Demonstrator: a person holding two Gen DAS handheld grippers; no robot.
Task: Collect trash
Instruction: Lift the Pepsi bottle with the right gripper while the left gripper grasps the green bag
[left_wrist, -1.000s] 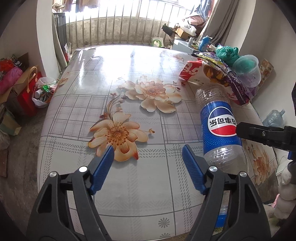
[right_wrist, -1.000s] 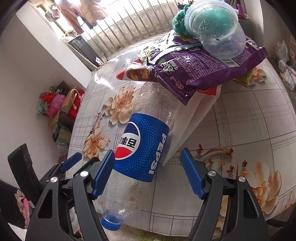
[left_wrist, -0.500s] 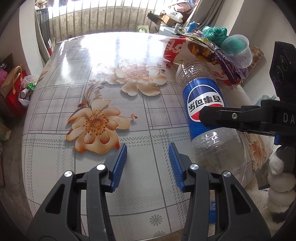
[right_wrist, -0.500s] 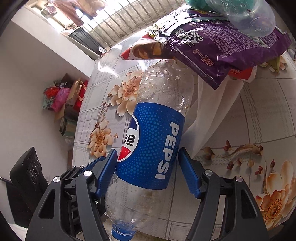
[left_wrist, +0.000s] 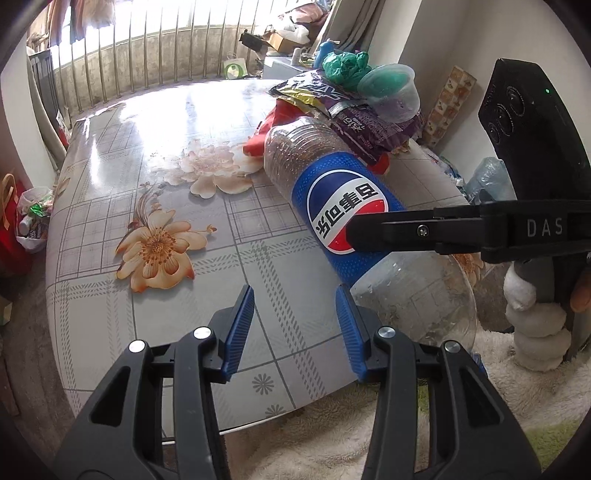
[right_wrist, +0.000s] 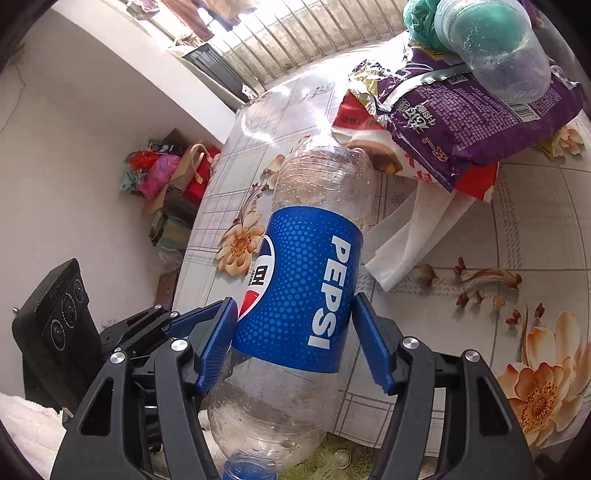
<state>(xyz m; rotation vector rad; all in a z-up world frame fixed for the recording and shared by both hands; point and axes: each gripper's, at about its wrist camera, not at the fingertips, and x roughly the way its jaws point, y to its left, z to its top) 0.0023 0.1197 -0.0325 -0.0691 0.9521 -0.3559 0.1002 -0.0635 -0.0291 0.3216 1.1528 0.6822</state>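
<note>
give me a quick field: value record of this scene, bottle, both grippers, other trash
bottle: empty Pepsi bottle, lying on its side, cap end past the table edge
right hand-held gripper: blue pads on either side of the bottle's label, closed on it
left hand-held gripper: open, holding nothing, beside the bottle
other trash: purple snack bag, clear plastic cup on top, red and white bag beneath

Both wrist cameras look close and low across the table (left_wrist: 258, 258), sharing the Pepsi bottle (right_wrist: 299, 288).
</note>
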